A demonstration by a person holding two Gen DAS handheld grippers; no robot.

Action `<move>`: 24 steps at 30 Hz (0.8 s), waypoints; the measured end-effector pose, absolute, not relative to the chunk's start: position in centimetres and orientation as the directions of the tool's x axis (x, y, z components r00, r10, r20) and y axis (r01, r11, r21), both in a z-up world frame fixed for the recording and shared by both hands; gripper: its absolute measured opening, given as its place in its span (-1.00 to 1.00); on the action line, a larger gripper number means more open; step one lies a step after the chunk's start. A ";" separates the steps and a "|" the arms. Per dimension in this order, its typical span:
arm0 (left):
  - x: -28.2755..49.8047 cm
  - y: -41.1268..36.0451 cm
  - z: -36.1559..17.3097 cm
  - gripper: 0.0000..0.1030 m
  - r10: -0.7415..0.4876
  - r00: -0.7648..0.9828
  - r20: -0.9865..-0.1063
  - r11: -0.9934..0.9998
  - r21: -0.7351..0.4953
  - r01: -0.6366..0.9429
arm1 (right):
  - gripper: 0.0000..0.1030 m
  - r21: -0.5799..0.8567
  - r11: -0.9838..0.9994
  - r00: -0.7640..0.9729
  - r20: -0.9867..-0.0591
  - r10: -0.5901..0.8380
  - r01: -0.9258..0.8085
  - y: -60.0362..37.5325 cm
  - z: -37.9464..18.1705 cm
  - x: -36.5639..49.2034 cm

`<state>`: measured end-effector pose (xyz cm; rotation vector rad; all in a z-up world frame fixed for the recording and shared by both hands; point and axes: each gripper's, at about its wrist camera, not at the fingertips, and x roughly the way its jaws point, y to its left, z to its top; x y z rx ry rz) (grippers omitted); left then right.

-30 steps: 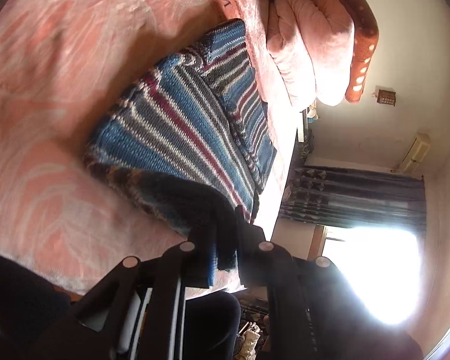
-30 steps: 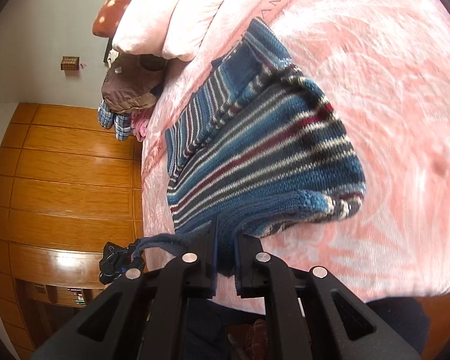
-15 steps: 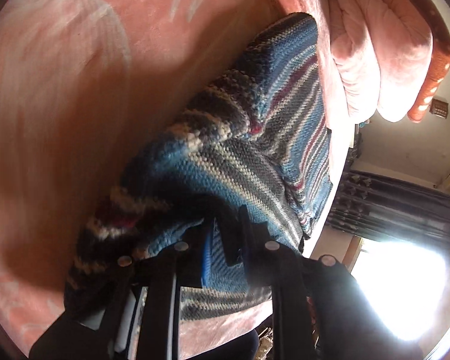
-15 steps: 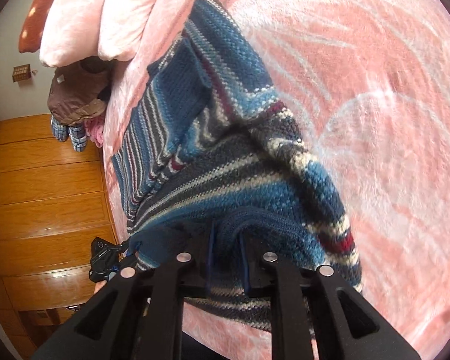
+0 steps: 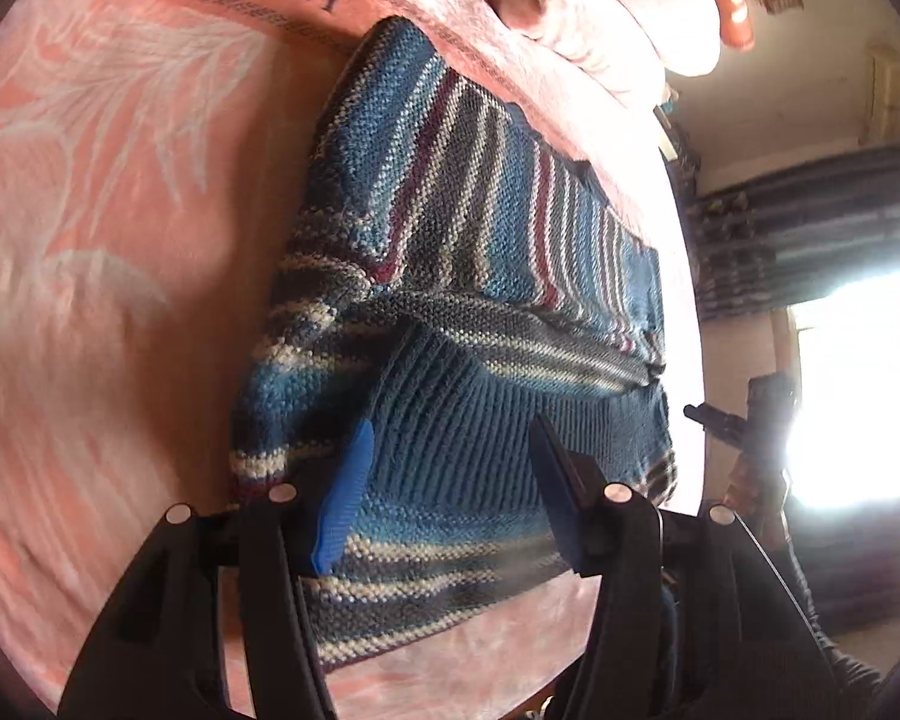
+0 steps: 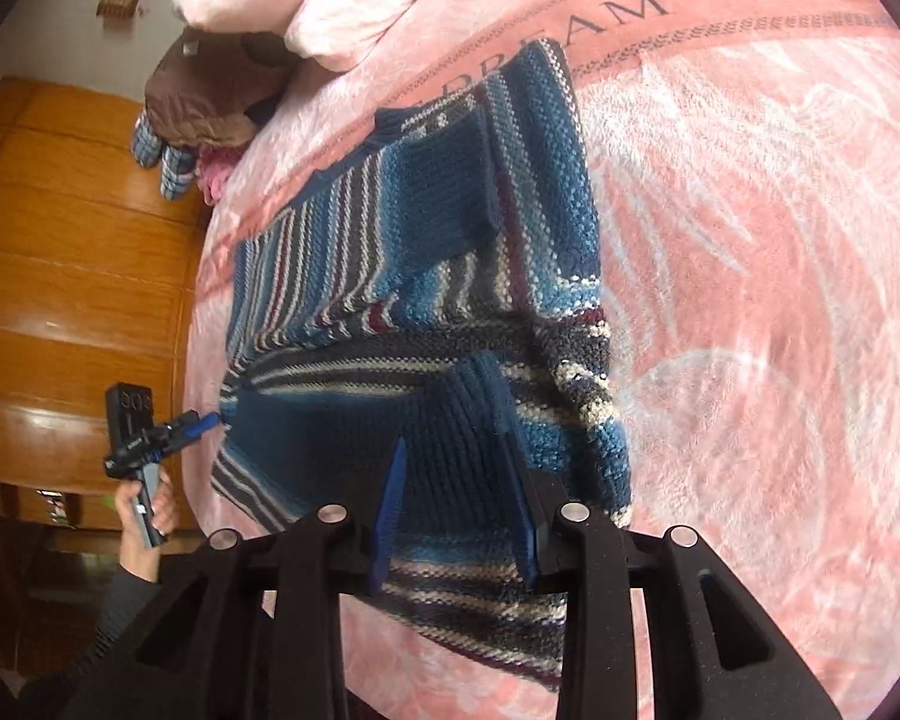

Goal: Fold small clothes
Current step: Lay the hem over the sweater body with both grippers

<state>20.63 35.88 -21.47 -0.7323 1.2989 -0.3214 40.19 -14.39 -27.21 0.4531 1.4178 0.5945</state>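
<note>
Left wrist view: the left gripper (image 5: 450, 450) hangs over the near edge of a striped knitted sweater (image 5: 480, 276), jaws spread wide and holding nothing. The sweater lies folded on a bed covered by a pink blanket (image 5: 102, 192) printed with the word DREAM; its ribbed blue hem is turned up over the striped body. Pink pillows (image 5: 570, 12) lie just past the sweater's far end. Dark curtains (image 5: 810, 240) and a glaring window (image 5: 858, 396) stand beyond the bed edge.

Right wrist view: the right gripper (image 6: 453, 453) sits above the same folded hem, jaws likewise parted with nothing between them, the knit showing through the gap. The left gripper appears off the bed's side, held in a hand (image 6: 147, 504), apart from the sweater. A brown garment (image 6: 210, 90) and plaid cloth (image 6: 162, 150) lie near the pillows, before a wooden wardrobe (image 6: 72, 276). Nothing lies on top of the sweater.
</note>
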 end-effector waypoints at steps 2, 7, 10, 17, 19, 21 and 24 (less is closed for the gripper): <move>21.4 35.3 -22.4 0.07 -0.566 0.230 -0.791 0.781 -0.605 -0.157 | -0.37 0.597 0.789 0.038 -0.794 0.607 -0.142 -13.9 -28.2 40.3; 22.6 34.4 -24.4 0.09 -0.551 0.154 -0.820 0.814 -0.569 -0.116 | -0.16 0.560 0.809 0.001 -0.822 0.569 -0.181 -13.1 -30.4 40.0; 22.6 33.5 -24.7 -0.01 -0.530 0.136 -0.837 0.837 -0.542 -0.078 | -0.16 0.534 0.815 0.000 -0.836 0.548 -0.224 -12.5 -30.5 39.5; 21.3 33.0 -23.0 -0.84 -0.515 0.190 -0.836 0.846 -0.531 -0.042 | -0.80 0.486 0.825 0.057 -0.852 0.521 -0.289 -12.4 -28.9 38.1; 20.8 32.6 -21.6 -0.85 -0.530 0.236 -0.815 0.835 -0.549 -0.022 | -0.81 0.478 0.823 0.078 -0.849 0.523 -0.307 -12.3 -27.8 37.5; 20.3 32.5 -20.2 -0.85 -0.536 0.281 -0.796 0.829 -0.559 -0.001 | -0.82 0.479 0.819 0.101 -0.841 0.531 -0.316 -12.3 -26.6 37.0; 19.6 32.7 -18.1 -0.86 -0.543 0.336 -0.770 0.822 -0.569 0.023 | -0.82 0.460 0.820 0.146 -0.835 0.530 -0.342 -12.2 -24.4 36.2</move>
